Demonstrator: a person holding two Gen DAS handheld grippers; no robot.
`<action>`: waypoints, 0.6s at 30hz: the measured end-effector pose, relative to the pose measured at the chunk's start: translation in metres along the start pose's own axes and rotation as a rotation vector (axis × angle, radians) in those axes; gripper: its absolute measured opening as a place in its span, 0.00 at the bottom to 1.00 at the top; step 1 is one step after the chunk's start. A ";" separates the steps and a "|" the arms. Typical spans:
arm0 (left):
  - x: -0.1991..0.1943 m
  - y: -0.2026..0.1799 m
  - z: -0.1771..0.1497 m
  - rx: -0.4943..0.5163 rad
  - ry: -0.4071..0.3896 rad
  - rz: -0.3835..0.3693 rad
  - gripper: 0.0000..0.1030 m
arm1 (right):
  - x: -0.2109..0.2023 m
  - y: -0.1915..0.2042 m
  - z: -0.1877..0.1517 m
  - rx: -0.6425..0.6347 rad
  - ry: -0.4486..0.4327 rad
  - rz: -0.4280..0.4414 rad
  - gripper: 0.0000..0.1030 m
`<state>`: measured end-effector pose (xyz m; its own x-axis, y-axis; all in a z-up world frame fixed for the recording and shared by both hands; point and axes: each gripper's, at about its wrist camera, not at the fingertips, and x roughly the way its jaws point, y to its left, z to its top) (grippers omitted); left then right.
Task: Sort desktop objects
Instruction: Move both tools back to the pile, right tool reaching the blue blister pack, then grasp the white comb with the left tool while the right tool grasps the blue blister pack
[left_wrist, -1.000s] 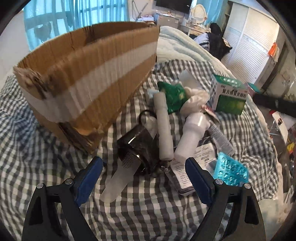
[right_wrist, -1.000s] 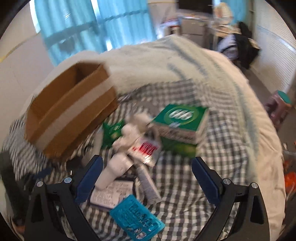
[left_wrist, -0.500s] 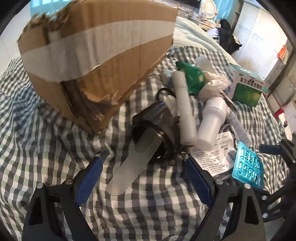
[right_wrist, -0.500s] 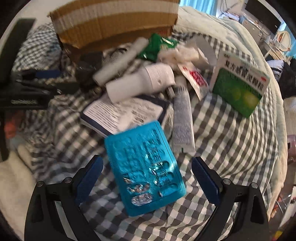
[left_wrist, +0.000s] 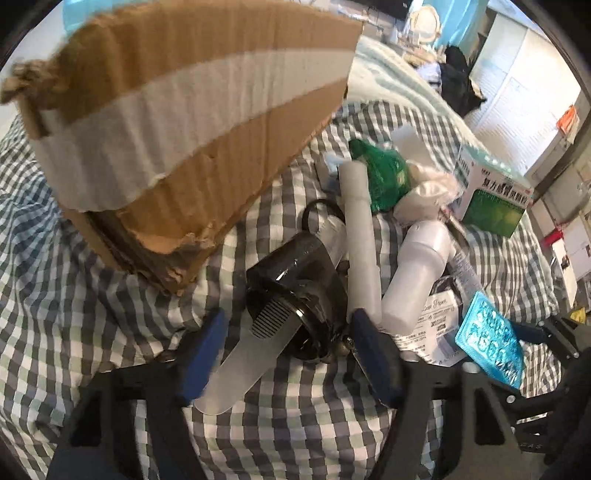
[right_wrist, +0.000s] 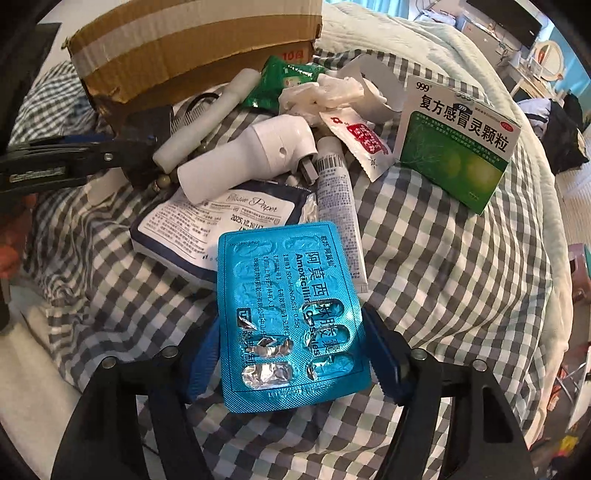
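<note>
Right gripper (right_wrist: 293, 354) spread, straddling blister pack (right_wrist: 286, 314) lying on bed in front of box (right_wrist: 192, 48); pack thin, light, foil crushable; take by long edges. Left gripper (left_wrist: 286, 347) spread around black jar (left_wrist: 299, 291) near box.

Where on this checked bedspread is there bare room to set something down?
Bare check cloth lies right of the blue blister pack, below the green medicine box. Crowded between the cardboard box and the blister pack.

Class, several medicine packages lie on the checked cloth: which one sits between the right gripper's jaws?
The blue foil blister pack: flat and partly used. The green-and-white medicine box lies far off, untouched.
</note>
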<state>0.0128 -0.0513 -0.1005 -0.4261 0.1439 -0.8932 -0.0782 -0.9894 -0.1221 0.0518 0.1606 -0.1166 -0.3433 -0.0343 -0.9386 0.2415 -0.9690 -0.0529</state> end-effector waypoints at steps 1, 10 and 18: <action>0.000 0.000 -0.001 0.006 0.004 0.005 0.66 | -0.002 0.000 -0.001 -0.003 -0.002 0.001 0.69; -0.004 0.025 -0.022 0.071 -0.024 -0.005 0.73 | -0.025 -0.007 0.011 0.022 -0.034 0.008 0.69; 0.012 0.034 -0.026 0.116 0.060 -0.048 0.73 | -0.026 -0.001 0.002 0.031 -0.029 0.007 0.69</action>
<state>0.0285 -0.0839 -0.1271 -0.3648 0.1863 -0.9123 -0.2024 -0.9722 -0.1176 0.0583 0.1615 -0.0915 -0.3678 -0.0476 -0.9287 0.2156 -0.9758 -0.0353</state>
